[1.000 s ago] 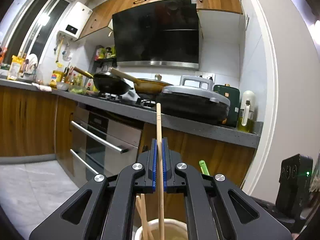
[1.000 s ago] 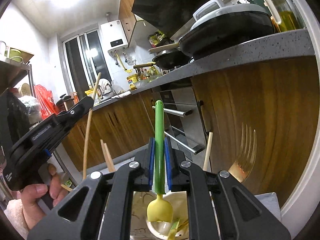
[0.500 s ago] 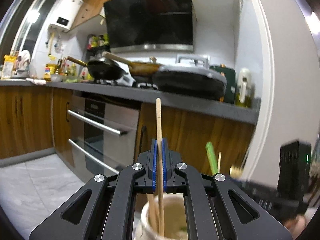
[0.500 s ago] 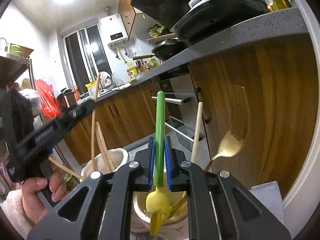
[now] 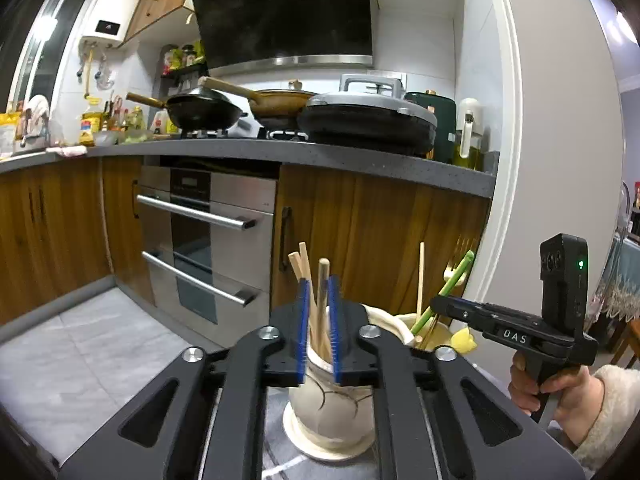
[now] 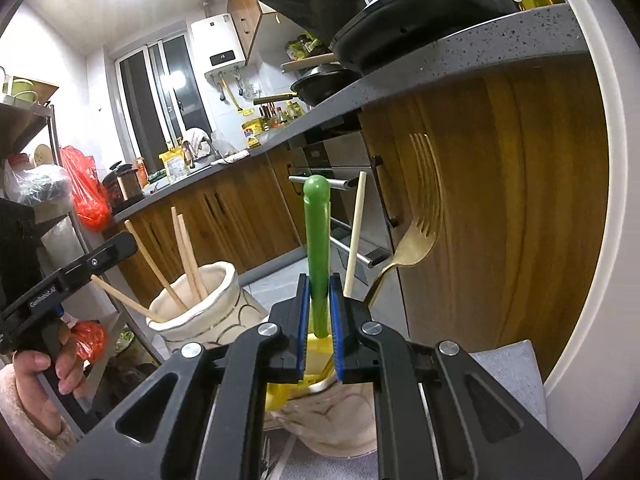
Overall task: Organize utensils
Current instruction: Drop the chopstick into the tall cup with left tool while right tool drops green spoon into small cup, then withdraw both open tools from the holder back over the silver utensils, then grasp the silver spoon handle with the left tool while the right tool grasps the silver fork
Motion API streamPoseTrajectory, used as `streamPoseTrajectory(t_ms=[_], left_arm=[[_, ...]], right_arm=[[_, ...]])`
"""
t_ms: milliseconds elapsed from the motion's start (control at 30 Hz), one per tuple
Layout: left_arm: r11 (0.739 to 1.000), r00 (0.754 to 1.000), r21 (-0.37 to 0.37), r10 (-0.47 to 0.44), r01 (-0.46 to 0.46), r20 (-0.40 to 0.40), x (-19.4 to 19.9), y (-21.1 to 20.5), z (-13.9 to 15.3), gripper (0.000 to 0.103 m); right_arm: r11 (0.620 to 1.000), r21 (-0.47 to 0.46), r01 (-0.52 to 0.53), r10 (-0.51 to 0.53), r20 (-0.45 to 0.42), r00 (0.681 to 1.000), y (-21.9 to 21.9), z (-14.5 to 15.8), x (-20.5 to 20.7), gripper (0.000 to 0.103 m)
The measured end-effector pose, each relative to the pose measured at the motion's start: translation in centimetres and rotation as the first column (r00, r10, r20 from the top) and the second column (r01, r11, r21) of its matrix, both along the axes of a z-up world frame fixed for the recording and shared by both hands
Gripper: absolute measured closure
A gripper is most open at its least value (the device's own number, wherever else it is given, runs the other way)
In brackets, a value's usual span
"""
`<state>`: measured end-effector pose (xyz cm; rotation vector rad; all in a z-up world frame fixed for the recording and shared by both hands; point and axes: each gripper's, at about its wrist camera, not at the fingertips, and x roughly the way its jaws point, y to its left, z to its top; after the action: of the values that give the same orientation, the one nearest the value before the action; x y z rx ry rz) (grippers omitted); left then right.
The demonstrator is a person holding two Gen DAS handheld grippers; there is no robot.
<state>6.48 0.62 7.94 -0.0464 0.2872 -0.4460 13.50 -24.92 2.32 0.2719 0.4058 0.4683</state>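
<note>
Two cream ceramic holders stand side by side. My left gripper (image 5: 319, 330) is open just above the left holder (image 5: 328, 412); a wooden chopstick (image 5: 322, 292) stands loose between its pads with other chopsticks (image 5: 301, 270) in the holder. My right gripper (image 6: 319, 328) has its pads slightly apart around a green-handled utensil (image 6: 317, 240) with a yellow head (image 6: 316, 354), standing in the right holder (image 6: 340, 412). A gold fork (image 6: 412, 240) and another chopstick (image 6: 355, 232) stand there too. The left holder also shows in the right wrist view (image 6: 208, 308).
Wooden kitchen cabinets (image 5: 380, 240) and a steel oven (image 5: 208, 240) face me under a grey counter (image 5: 320, 152) with pans. A grey cloth (image 6: 508, 376) lies under the holders. A shelf with red bags (image 6: 84, 196) stands left.
Both grippers lowered towards the holders and opened. The chopstick dropped into the left holder; the green utensil sank into the right holder.
</note>
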Motion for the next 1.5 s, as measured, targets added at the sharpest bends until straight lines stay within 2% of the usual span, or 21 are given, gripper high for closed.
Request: streamPoseTrajectory(t_ms=[133, 200, 267, 333, 400, 433, 500, 567, 733, 800, 1067, 1233, 1500], left_arm=[[1.000, 1.000, 0.018, 0.017, -0.016, -0.002, -0.8, 0.1, 0.4, 0.088], [0.999, 1.000, 0.033, 0.027, -0.027, -0.003, -1.3, 0.1, 0.6, 0.086], [0.999, 1.000, 0.041, 0.030, -0.030, -0.004, -1.9, 0.3, 0.8, 0.069], [0.998, 0.999, 0.046, 0.036, -0.036, -0.002, -2.6, 0.5, 0.9, 0.063], [0.998, 0.999, 0.055, 0.042, -0.042, -0.004, -3.5, 0.7, 1.0, 0.056], [0.997, 0.999, 0.061, 0.045, -0.045, -0.006, -4.0, 0.8, 1.0, 0.050], [0.996, 0.999, 0.074, 0.049, -0.048, -0.012, -4.8, 0.9, 1.0, 0.043], [0.996, 0.998, 0.077, 0.057, -0.055, -0.027, -5.5, 1.1, 0.7, 0.030], [0.991, 0.994, 0.107, 0.090, -0.084, -0.056, -7.3, 1.2, -0.3, 0.011], [0.987, 0.993, 0.129, 0.102, -0.093, -0.060, -8.0, 1.1, -0.8, 0.010], [0.978, 0.979, 0.184, 0.123, -0.093, -0.160, -9.8, 1.0, -4.2, 0.008], [0.973, 0.960, 0.215, 0.139, -0.087, -0.241, -10.5, 0.7, -7.2, 0.008], [0.970, 0.939, 0.237, 0.135, -0.060, -0.316, -11.3, 0.6, -10.0, 0.008]], right_arm=[[1.000, -0.008, -0.002, 0.002, 0.008, 1.000, 0.0, 0.9, -0.4, 0.089], [1.000, -0.007, -0.003, 0.003, 0.025, 1.000, -0.1, 1.7, -0.9, 0.079], [1.000, -0.011, 0.005, -0.004, 0.053, 0.999, -0.3, 2.7, -1.7, 0.075], [1.000, -0.024, 0.016, -0.014, 0.070, 0.997, -0.4, 3.6, -2.7, 0.071], [0.999, -0.041, 0.025, -0.021, 0.087, 0.996, -0.4, 4.3, -3.8, 0.053], [0.998, -0.056, 0.031, -0.025, 0.096, 0.995, -0.4, 4.6, -4.5, 0.049], [0.994, -0.101, 0.050, -0.040, 0.100, 0.994, -0.3, 5.0, -5.9, 0.027], [0.990, -0.133, 0.040, -0.028, 0.093, 0.995, -0.1, 5.0, -7.0, 0.019], [0.976, -0.216, 0.021, -0.011, 0.046, 0.999, 0.3, 4.0, -9.2, 0.012], [0.973, -0.232, 0.011, -0.006, 0.019, 1.000, 0.3, 3.2, -10.1, 0.008], [0.955, -0.296, -0.022, -0.011, -0.109, 0.994, 1.0, -1.1, -11.5, 0.008], [0.949, -0.310, -0.055, -0.010, -0.204, 0.979, 1.8, -3.7, -11.8, 0.008], [0.927, -0.360, -0.108, -0.004, -0.299, 0.954, 4.6, -6.8, -11.7, 0.008]])
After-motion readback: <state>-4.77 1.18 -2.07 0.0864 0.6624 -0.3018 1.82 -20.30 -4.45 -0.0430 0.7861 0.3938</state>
